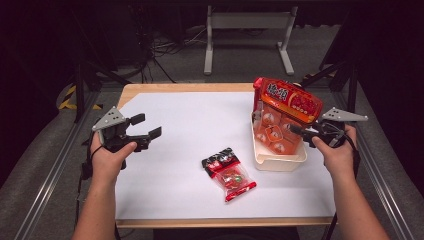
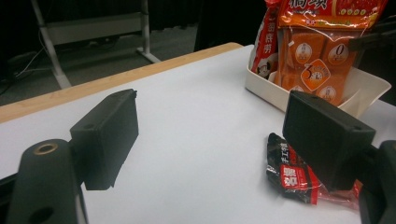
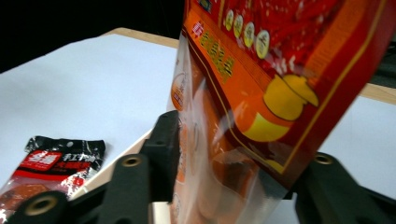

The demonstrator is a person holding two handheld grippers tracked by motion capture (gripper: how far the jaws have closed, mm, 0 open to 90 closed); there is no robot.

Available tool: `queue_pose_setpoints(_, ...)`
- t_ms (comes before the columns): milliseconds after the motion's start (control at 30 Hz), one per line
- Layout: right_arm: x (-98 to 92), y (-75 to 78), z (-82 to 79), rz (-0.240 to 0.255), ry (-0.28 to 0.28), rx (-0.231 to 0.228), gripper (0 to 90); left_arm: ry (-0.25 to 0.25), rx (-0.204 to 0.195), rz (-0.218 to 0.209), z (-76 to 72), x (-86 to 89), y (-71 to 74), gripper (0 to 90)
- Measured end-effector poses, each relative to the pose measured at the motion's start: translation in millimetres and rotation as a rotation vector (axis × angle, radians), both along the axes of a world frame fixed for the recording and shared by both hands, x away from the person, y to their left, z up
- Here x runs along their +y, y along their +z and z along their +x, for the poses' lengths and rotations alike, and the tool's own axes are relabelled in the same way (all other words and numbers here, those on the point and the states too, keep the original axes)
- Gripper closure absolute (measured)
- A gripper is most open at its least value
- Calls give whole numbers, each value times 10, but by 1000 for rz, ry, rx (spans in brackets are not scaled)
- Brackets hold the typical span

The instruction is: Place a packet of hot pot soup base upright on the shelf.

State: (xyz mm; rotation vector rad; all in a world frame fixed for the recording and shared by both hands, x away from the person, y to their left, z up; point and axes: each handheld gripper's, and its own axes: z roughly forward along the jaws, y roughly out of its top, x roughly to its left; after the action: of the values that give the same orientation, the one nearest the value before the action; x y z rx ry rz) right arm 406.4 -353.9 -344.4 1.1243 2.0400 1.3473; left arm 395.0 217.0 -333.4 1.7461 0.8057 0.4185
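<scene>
A large orange-red snack bag [image 1: 285, 112] stands upright in a white tray [image 1: 280, 162] at the right of the table. My right gripper [image 1: 296, 131] reaches in from the right, level with the bag's lower half. In the right gripper view the bag [image 3: 261, 93] sits between the jaws, which stand apart at its two sides; I see no pinch. A small red and black packet [image 1: 229, 172] lies flat on the white sheet near the front middle. My left gripper [image 1: 147, 125] hovers over the left of the table, open, with nothing between its jaws [image 2: 210, 135].
A white sheet [image 1: 190, 115] covers a wooden table whose edge [image 1: 200, 222] shows at the front. Metal rails [image 1: 50, 170] run along both sides. A grey metal stand [image 1: 247, 30] and cables lie on the floor behind the table.
</scene>
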Motion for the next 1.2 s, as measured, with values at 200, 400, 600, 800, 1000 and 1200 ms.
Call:
queue_pose_setpoints(200,-23,82,-83,-22,-23,-32,355,-7,16,-6,22,-28,-43,187)
queue_pose_setpoints(400,-76,173,-208,-46,-45,-48,322,-26,23,12,37,-93,-53,184)
queue_pose_setpoints(600,-96,239,-362,-80,-88,-78,320,-47,33,23,32,-190,-73,182)
queue_pose_setpoints(800,-87,309,-489,-91,-89,-97,329,-64,39,34,37,-265,-84,180)
queue_pose_setpoints(1000,-39,387,-621,-76,-52,-106,334,-82,52,41,47,-340,-112,180)
queue_pose_setpoints(1200,104,430,-706,-65,43,-113,335,-118,54,53,55,-429,-143,187)
